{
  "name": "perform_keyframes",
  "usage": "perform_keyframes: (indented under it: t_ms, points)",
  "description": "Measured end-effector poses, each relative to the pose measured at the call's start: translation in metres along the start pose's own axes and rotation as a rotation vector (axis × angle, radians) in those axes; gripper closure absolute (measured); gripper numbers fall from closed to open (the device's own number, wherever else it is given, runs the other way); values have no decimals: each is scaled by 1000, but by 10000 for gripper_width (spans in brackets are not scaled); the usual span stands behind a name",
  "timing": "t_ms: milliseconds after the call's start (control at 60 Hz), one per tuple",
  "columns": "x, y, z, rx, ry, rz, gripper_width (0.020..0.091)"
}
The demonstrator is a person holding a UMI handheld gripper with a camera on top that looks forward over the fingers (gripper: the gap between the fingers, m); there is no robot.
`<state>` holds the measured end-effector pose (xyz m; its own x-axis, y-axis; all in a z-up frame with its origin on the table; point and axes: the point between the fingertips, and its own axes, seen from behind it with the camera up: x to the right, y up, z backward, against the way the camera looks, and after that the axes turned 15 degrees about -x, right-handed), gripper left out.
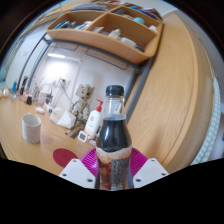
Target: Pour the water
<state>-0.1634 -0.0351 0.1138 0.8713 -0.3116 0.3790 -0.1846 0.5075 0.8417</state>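
Dark drink fills most of the bottle (113, 140), which stands up straight between the two fingers of the gripper (113, 172). The bottle has a black cap and a pale label round its lower half. The pink pads (92, 160) sit close at each side of the label, and the white fingers come in tight on the bottle at both sides, so the gripper looks clamped on it. The bottom of the bottle is hidden low down between the fingers, so it is hard to tell if it rests on the table (25, 148) or is held just above it. The table is light brown wood. On it, to the left of the bottle and a bit further off, stands a white cup (31, 127). A flat round red thing (64, 157) lies on the table just left of the fingers. Behind the bottle, close by on its left, is a small white bottle with a red top (94, 119). Beyond that sits a little brown box-shaped figure (81, 100) near some white things by the wall. More small things stand far off at the left end of the table, too tiny to name. High up over it all hangs a wooden shelf (105, 40) with white things on it. A wide wooden wall (180, 90) curves round on the right side of the bottle.
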Motion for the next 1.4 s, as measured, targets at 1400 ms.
perform_keyframes:
  t_ms: [1400]
  points:
    - [-100, 103, -1, 154, -24, 619, 703]
